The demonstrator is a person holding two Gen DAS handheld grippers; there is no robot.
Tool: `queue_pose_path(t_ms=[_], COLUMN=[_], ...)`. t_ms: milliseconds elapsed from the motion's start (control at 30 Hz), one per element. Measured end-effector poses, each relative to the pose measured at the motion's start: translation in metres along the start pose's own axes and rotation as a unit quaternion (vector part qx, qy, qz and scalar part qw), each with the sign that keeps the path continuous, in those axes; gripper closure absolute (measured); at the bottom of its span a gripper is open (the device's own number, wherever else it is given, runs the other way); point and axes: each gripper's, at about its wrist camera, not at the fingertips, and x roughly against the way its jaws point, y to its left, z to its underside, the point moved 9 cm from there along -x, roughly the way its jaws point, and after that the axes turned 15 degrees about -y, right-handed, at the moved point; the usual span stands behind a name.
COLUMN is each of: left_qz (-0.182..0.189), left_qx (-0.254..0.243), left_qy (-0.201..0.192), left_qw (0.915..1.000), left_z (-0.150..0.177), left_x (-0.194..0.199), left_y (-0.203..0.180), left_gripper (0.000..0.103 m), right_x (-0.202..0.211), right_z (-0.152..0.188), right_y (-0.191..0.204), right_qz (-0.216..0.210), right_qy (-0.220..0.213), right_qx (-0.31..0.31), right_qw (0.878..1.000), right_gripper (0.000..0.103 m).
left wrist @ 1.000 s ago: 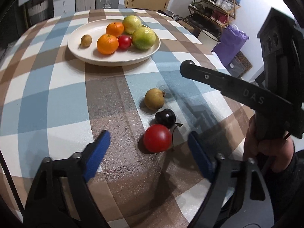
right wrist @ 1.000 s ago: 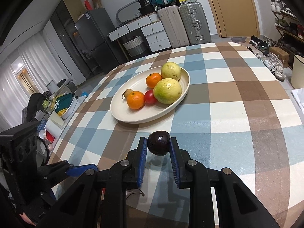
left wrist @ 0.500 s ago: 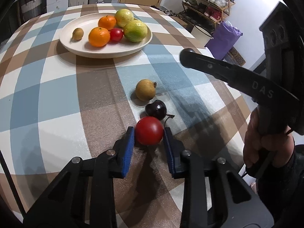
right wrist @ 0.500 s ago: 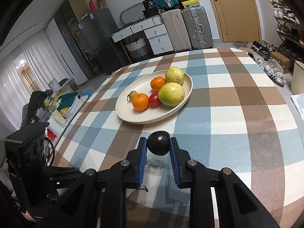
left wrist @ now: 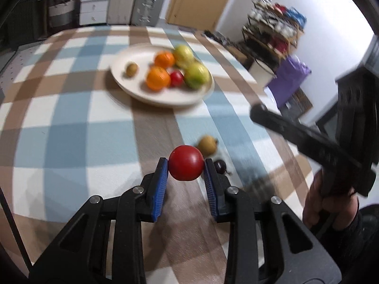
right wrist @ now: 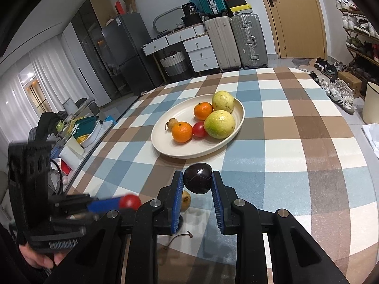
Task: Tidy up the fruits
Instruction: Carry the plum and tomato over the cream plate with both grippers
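Since a second ago, the left gripper has closed its wide-spread jaws onto the red tomato and raised it off the checked tablecloth; the blue pads now press both sides of the fruit, which hangs clear of the cloth near the table's near edge. Toward the far side of the table sits the cream plate, holding a small brown fruit at its left, then two oranges, a small red tomato and two yellow-green guavas toward its right rim. Between the plate and the near edge, a brown round fruit lies on the cloth just beyond the lifted tomato, with a dark plum resting beside it to the right. Over the same stretch of cloth the right gripper is clamped on a second dark plum, pinched between its blue pads and held above the table, unchanged from the earlier frames. At the right edge of the left wrist view, a person's hand grips the right tool's handle.
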Motion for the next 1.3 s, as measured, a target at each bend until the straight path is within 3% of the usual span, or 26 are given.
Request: queue_pose_path(t_ms=[267,600,967,1300], left_qz=[-0.012,-0.006,-0.001,0.008], left_qx=[-0.004,0.0,-0.004,-0.004], left_qy=[-0.041,-0.062,-0.053,-0.023], left_qw=[0.9991,0.998,0.9986,0.9997], left_z=[-0.052,-0.108,-0.16,-0.169], left_x=[0.007,-0.01,-0.052,-0.099], left_y=[0.019,0.029,0.033,0.037], left_gripper=[0.075,0.075,0.075,0.075], right_x=[-0.001,-0.03,-0.072,-0.114], right_z=[-0.021,-0.058,-0.101,-0.11], right_y=[0.014,0.026,0.033,0.016], right_qz=[-0.022,-0.053,-0.068,-0.067], right_qy=[-0.013,-0.012,-0.014,0.003], right_qx=[0.003,-0.008,-0.002,-0.015], right_qw=[1.0,0.998,0.998,0.998], right_gripper=[0.079,0.079,0.079,0.079])
